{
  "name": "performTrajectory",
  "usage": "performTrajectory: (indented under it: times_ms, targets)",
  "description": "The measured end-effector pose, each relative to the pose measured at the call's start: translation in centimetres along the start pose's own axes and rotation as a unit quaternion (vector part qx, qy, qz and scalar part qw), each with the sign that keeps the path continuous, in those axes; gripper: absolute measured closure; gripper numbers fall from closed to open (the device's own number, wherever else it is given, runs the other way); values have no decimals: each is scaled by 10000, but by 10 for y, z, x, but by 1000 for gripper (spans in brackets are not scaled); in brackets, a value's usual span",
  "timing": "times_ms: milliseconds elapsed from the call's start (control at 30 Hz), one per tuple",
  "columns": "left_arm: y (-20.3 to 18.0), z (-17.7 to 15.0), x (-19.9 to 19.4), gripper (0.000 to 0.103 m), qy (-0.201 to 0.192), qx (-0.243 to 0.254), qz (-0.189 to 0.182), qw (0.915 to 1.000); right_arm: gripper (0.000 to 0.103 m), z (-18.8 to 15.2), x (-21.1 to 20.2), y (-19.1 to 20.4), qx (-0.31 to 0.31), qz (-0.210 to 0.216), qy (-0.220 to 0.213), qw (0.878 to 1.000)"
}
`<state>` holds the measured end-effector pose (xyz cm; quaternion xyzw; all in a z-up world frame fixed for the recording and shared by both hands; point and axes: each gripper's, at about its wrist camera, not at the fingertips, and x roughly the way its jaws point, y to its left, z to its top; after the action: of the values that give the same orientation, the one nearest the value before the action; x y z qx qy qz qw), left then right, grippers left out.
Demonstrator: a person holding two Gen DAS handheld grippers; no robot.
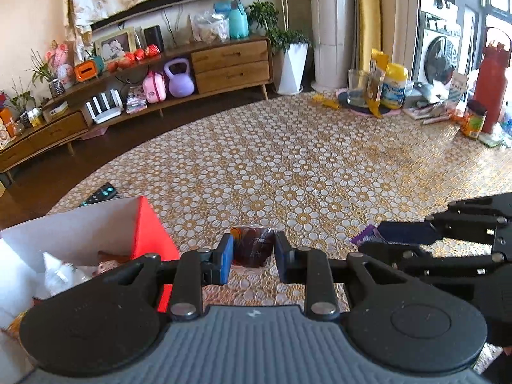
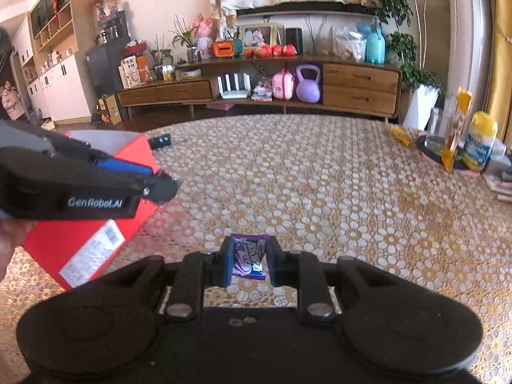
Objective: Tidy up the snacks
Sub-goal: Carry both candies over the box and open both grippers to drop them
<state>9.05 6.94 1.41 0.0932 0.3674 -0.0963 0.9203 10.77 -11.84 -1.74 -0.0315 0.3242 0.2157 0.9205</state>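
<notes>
The left tool (image 1: 252,256) is clamped on a dark brown snack packet (image 1: 252,246), which sits squarely between its two blue-padded fingers (image 1: 226,257) and pokes out a little past their tips. The packet hangs clear above the bench (image 1: 304,166), which is covered with a gold and white flower-patterned cloth. Just to the left of this tool stands the red box (image 1: 150,233), open at the top with a white inside; some wrapped snacks already lie in it, though blur keeps them from being told apart. A black remote control (image 1: 100,193) lies on the bench beyond the box.

The right tool (image 2: 249,260) is clamped on a purple snack packet (image 2: 249,257), held upright between its fingers with the printed face toward the camera and its top edge just above the fingertips. This packet is also off the bench. In the right wrist view the left tool comes in from the left, in front of the red box, with its tip over the box's near corner. In the left wrist view the right tool lies just to the right, its purple packet showing at its tip.

At the far right end of the bench, well apart from both tools, stand a yellow-lidded jar (image 1: 395,86) and a red bottle (image 1: 489,83).
</notes>
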Motion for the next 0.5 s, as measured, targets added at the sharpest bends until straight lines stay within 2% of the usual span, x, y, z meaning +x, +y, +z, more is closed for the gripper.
performTrajectory:
  times_ms: [300, 500]
  targets:
    - [23, -13, -49, 77, -264, -217, 102, 9994, 84, 17, -29, 39, -328, 89, -242, 9991]
    - [48, -23, -79, 77, -425, -343, 221, 9983, 84, 29, -34, 69, -488, 237, -313, 9980]
